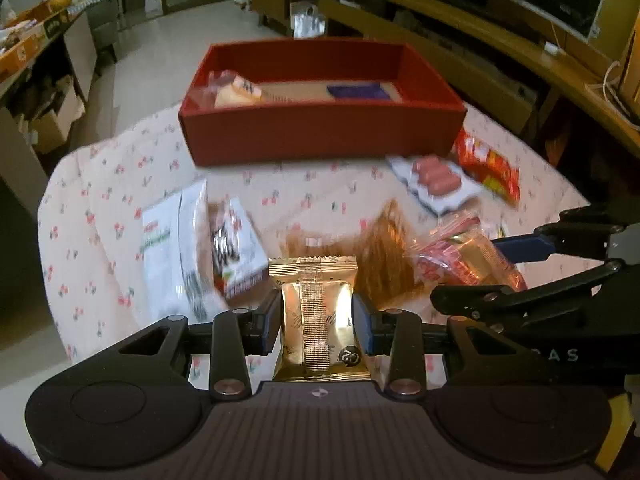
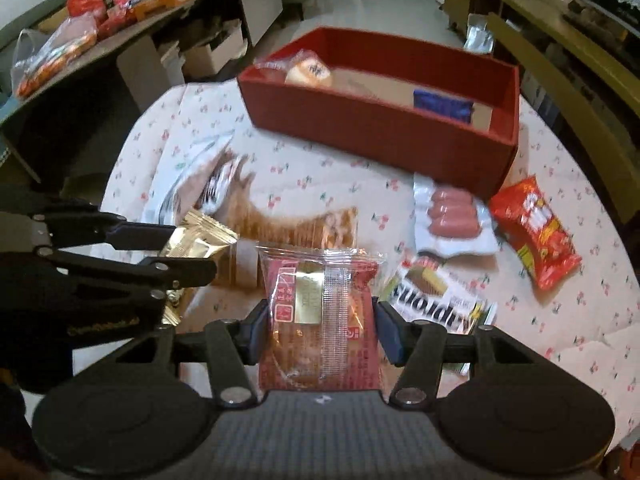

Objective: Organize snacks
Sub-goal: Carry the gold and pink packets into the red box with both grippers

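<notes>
Looking along the left gripper [image 1: 316,320], a gold foil snack packet [image 1: 316,320] is seen pinched between its two blue-padded fingers, the seam of the wrapper facing the camera and the packet held above the table [image 1: 280,184]. That seam side is shown only in the left wrist view; in the right wrist view the same packet [image 2: 200,240] is seen from the side, at the tip of the left gripper [image 2: 176,248], which reaches in from the left edge. The right gripper [image 2: 320,320] is closed on a clear-and-red wrapped pastry [image 2: 320,312], held upright between its fingers, while in the left wrist view this pastry [image 1: 468,256] appears only as a blurred red and gold shape beside a blue finger [image 1: 524,246]. A red box [image 1: 320,132] is set on the far part of the cherry-print table, well ahead of both grippers, with a round bun packet [image 1: 236,90] and a dark blue packet [image 1: 358,91] lying inside. The sausage pack [image 2: 454,216], red chip bag [image 2: 536,232] and a wafer packet [image 2: 436,300] are shown more clearly in the right wrist view, lying on the table in front of the box.
</notes>
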The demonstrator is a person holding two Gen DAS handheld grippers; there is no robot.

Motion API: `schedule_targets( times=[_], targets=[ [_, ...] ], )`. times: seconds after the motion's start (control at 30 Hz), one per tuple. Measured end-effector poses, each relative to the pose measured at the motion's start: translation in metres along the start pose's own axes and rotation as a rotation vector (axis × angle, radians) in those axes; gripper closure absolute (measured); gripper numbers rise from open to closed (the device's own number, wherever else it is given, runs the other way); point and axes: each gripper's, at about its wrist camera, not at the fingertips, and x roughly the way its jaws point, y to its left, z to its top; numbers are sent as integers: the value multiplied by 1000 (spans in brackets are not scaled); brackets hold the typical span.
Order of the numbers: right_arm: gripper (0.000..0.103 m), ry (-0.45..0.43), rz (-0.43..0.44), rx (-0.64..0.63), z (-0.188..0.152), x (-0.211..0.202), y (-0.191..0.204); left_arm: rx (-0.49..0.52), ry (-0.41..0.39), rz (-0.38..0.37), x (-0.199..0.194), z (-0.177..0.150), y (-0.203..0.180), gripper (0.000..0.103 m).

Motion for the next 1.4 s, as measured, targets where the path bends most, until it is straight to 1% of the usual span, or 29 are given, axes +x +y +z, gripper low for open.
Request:
schedule_targets(
  times=[0.2, 0.47, 0.83, 1.03, 1.2, 1.3, 1.4],
  targets=[
    [39, -55, -12, 10, 28, -4, -11, -12, -50, 4, 1, 26, 0, 57],
    [39, -107, -46, 14, 67, 0, -30, 5, -125, 52, 9, 68, -3, 57],
    [39, -164, -107, 43, 123, 13, -58, -21, -184, 82, 32, 126, 3, 57],
    [39, -176, -141, 62, 148, 30, -67, -40, -201, 106, 48, 150, 9, 58],
    [39, -180, -149, 74, 168, 51, -73, -65, -201, 129, 64, 166, 19, 58],
    [39, -172, -152, 72, 175, 65, -75, -70, -193, 152, 74, 170, 24, 58],
    [39, -154, -160, 57, 179, 79, -75, -87, -166, 157, 86, 171, 30, 58]
  ],
)
